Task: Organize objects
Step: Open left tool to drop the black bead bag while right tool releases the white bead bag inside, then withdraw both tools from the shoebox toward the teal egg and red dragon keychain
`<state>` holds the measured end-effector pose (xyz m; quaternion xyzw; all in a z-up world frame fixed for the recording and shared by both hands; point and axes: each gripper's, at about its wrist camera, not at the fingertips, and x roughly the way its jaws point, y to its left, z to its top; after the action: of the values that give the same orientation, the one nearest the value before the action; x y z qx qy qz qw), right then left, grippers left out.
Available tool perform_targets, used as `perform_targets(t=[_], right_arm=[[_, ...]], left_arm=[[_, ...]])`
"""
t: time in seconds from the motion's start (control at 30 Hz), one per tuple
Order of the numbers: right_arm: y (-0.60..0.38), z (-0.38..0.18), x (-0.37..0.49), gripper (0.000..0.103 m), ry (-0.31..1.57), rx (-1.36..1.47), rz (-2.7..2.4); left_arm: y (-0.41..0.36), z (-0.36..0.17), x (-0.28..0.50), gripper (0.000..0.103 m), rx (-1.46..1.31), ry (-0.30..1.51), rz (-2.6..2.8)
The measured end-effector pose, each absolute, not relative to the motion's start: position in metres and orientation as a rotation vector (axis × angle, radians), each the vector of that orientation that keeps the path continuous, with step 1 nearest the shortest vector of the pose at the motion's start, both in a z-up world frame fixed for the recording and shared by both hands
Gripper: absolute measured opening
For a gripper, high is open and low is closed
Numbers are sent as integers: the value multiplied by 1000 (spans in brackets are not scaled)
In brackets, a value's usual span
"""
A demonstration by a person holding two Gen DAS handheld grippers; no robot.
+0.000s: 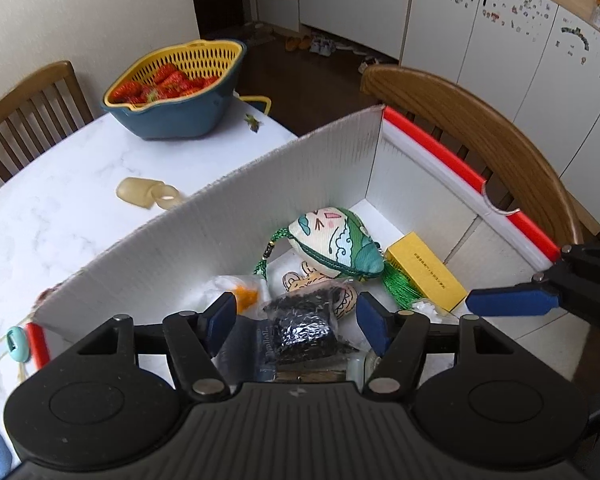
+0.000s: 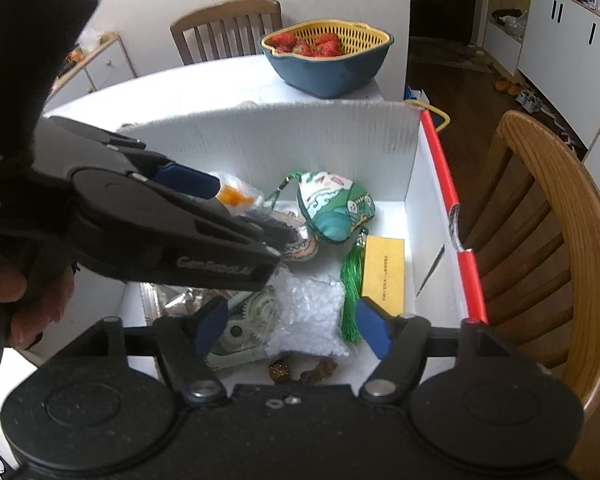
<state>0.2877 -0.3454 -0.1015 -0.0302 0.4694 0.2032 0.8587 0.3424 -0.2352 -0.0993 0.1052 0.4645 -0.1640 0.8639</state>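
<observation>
Both tools poised over an open white box (image 1: 284, 200) standing at the counter (image 1: 60, 208) edge nearest the wooden chair (image 1: 480, 136). The left tool (image 1: 296, 316) is released, its blue fingers spread on either side of a clear packet of dark beads (image 1: 304, 328) that lies on other small packets in the near part of the box. The right tool (image 2: 292, 324) is likewise released and empty, hanging above a bag of white pellets (image 2: 312, 312) with a green tassel (image 2: 350, 292) just beside it. Farther in lie a painted fabric pouch (image 1: 336, 244) and a yellow carton (image 1: 424, 272) against the red-trimmed wall. The step in hand appears to be picking the bead packet. To do it well, the left tool should descend squarely so both fingers meet the packet's sides, closing on its bulk rather than on loose film, and lift straight up to avoid dragging neighbouring packets. The right tool is best kept clear of the left. A colander of strawberries (image 1: 172, 84) stands at the far counter edge, well apart.
</observation>
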Motion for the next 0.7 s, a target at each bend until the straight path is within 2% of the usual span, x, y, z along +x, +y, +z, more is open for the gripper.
perform_targets(t=[0.03,0.1,0.23,0.3,0.6,0.7], right_arm=[[-347,-99,286,75,975,-60,431],[-349,-95,282,80,954,-52,440],[-352,-85,275,84,920,-36,457],[-354,-79,271,88,899,-33,462],[-349,-59,253,93,845,-27,479],[-345,-53,245,95,828,-32,470]], left_arm=[[-234,-96,340,66,220,965,-344],[-231,-91,334,73,213,952,-342],[-224,-79,323,74,194,931,-340],[-220,-73,318,80,186,921,-337],[-197,-47,291,87,147,872,-323],[-188,-39,283,98,131,851,-323]])
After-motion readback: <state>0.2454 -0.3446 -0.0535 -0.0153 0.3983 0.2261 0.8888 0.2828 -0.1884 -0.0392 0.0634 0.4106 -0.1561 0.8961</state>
